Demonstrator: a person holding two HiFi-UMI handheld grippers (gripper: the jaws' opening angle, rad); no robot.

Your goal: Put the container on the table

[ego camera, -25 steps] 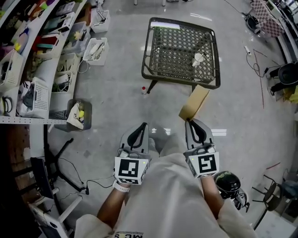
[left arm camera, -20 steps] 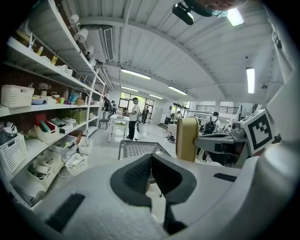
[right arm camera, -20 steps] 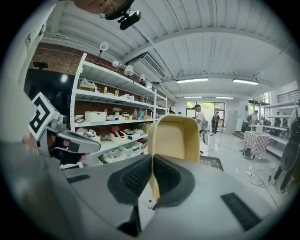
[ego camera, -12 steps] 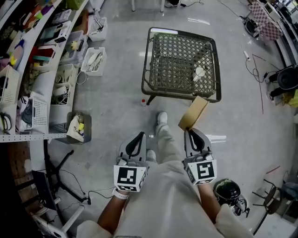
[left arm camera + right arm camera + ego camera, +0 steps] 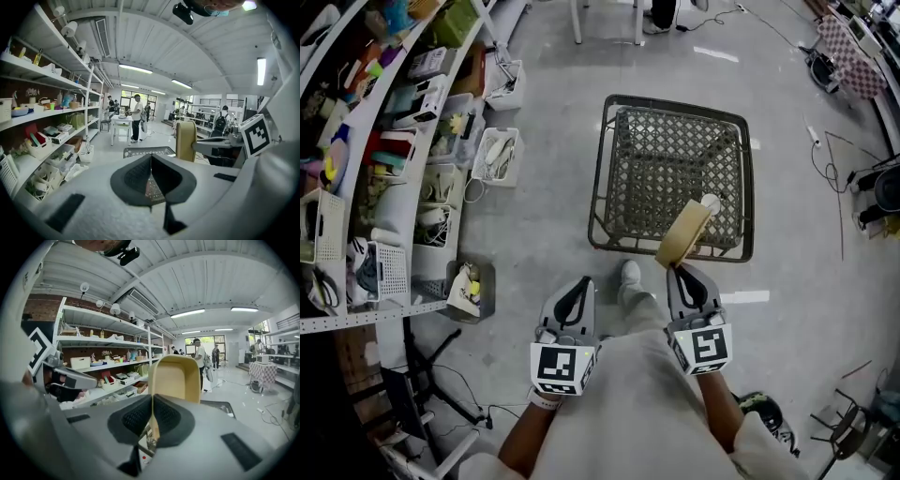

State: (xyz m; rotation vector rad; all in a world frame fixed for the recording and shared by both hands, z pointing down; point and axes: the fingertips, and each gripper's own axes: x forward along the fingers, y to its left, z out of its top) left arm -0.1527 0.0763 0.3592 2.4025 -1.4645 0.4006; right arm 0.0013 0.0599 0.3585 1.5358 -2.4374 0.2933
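Observation:
A tan, open-topped container (image 5: pixel 683 234) sticks forward out of my right gripper (image 5: pixel 680 269), which is shut on its edge; in the right gripper view the container (image 5: pixel 174 378) rises upright from between the closed pads. It hangs over the near edge of a low dark wicker table (image 5: pixel 630 169). A small white object (image 5: pixel 709 202) lies on the table just beyond the container. My left gripper (image 5: pixel 586 279) is shut and holds nothing, level with the right one; its view shows the container (image 5: pixel 186 139) and the table (image 5: pixel 146 151) ahead.
Long white shelves (image 5: pixel 384 159) full of bins and small goods run along the left. White baskets (image 5: pixel 498 156) and a grey bin (image 5: pixel 472 289) stand on the floor beside them. Cables (image 5: pixel 834 178) lie at the right. A person (image 5: pixel 137 117) stands far off.
I have walked closer to the wicker table. The container, held in my right gripper throughout, now overlaps the table's near edge instead of hanging over bare floor.

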